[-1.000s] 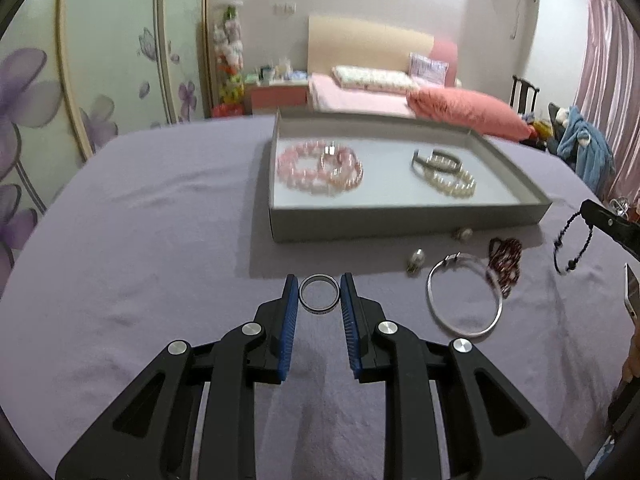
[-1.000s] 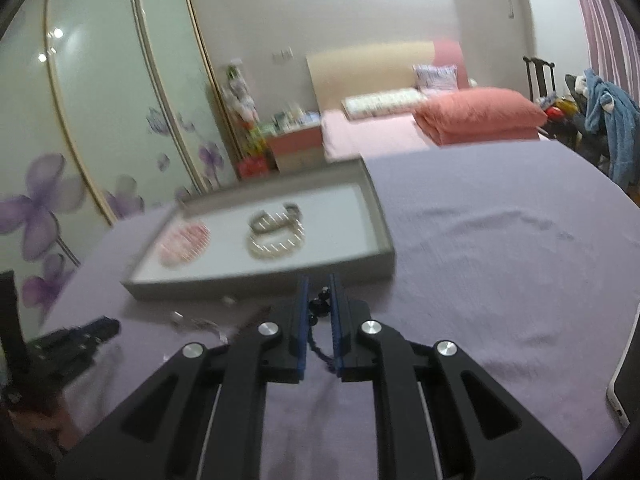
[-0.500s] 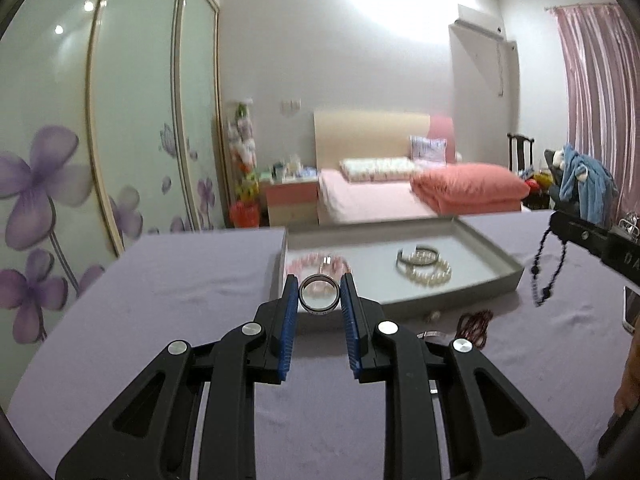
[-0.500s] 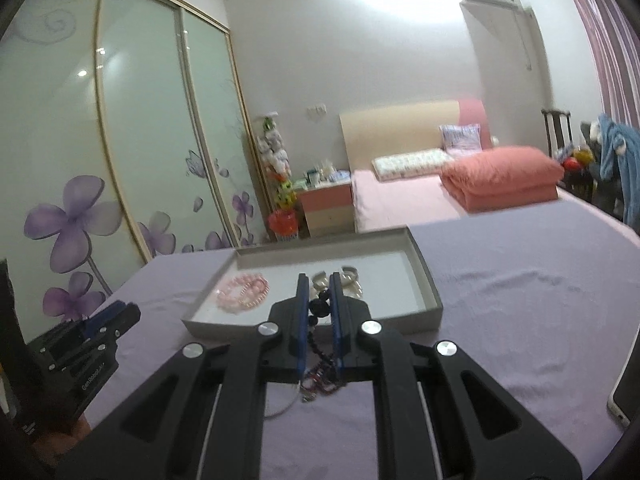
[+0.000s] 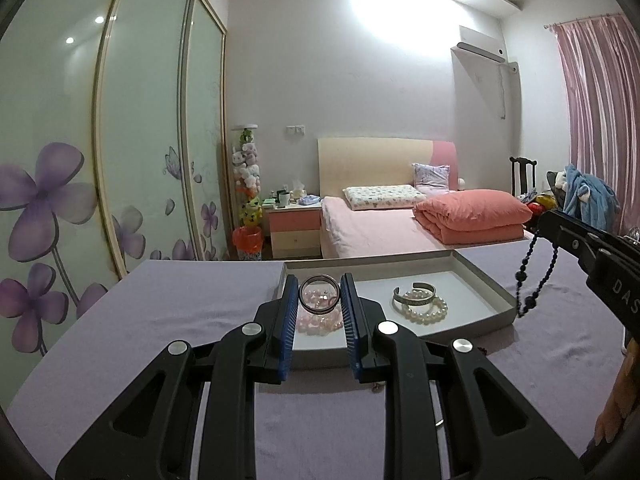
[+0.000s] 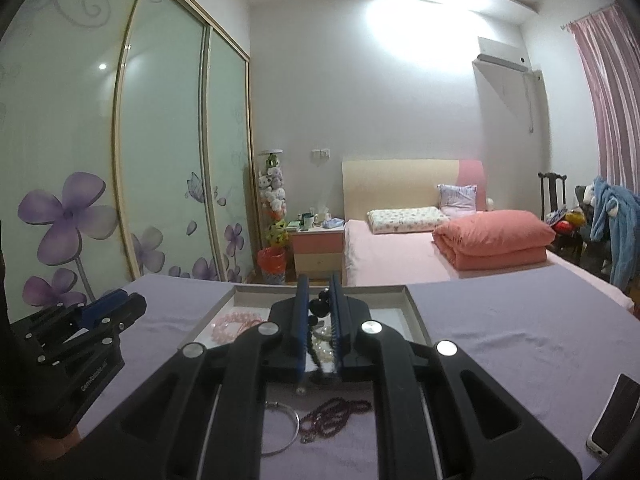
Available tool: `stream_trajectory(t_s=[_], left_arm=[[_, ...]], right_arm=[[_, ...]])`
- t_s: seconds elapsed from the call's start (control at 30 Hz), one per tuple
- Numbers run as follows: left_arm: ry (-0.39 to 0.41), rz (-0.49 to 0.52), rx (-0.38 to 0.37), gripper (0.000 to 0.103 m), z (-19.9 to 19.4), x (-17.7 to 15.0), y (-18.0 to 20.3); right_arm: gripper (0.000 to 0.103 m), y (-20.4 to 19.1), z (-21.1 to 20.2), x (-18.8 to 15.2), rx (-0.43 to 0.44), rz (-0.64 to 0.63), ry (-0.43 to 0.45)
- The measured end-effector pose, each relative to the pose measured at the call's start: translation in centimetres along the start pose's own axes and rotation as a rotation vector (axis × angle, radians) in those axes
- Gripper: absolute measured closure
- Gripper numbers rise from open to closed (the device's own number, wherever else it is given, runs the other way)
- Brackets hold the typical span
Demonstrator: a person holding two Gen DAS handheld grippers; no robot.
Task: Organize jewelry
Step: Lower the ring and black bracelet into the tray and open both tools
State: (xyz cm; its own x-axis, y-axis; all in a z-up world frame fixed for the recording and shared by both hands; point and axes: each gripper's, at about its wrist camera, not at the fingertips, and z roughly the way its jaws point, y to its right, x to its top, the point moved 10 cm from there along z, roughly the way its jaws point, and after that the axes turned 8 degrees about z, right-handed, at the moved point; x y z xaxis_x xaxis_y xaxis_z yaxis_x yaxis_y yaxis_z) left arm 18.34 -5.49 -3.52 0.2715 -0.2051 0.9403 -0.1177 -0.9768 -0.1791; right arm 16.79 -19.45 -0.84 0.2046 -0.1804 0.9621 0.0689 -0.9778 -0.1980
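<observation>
Jewelry is split between your two grippers, a grey tray [image 5: 486, 280] and the purple cloth of the counter [image 5: 168, 304]. Your left gripper [image 5: 319, 300] has its jaws clamped on a metal ring bangle [image 5: 319, 299], held upright above the tray's near left part. Your right gripper [image 6: 319, 308] has its jaws pressed together on a dark beaded bracelet [image 5: 536, 276], which hangs in a loop beside the tray's right edge in the left wrist view. Inside the tray, a pink bead bracelet [image 6: 234, 326] lies toward the left end, and a metal cuff [image 5: 414, 296] rests touching a pearl bracelet [image 5: 424, 312] toward the right. On the counter in front of the tray's near wall lie a thin silver hoop [image 6: 286, 424] and, just beside it, a dark red bead string [image 6: 332, 416]. A small silver piece [image 6: 300, 391] sits close to the tray wall. A phone [image 6: 612, 416] lies at the counter's right edge.
</observation>
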Motion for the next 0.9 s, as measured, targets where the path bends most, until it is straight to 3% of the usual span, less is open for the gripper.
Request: stream_trajectory(t_s=[0.53, 0.9], left_arm=[[0.009, -0.018, -0.007, 0.08, 3.7, 1.4, -0.3], [-0.089, -0.043, -0.092, 0.08, 9.2, 0.6, 0.6]], right_arm=[[0.092, 0.7, 4.2, 2.1, -0.025, 0.005, 0.044], [0.092, 2.3, 11.7, 0.9, -0.003, 0.083, -0.105]])
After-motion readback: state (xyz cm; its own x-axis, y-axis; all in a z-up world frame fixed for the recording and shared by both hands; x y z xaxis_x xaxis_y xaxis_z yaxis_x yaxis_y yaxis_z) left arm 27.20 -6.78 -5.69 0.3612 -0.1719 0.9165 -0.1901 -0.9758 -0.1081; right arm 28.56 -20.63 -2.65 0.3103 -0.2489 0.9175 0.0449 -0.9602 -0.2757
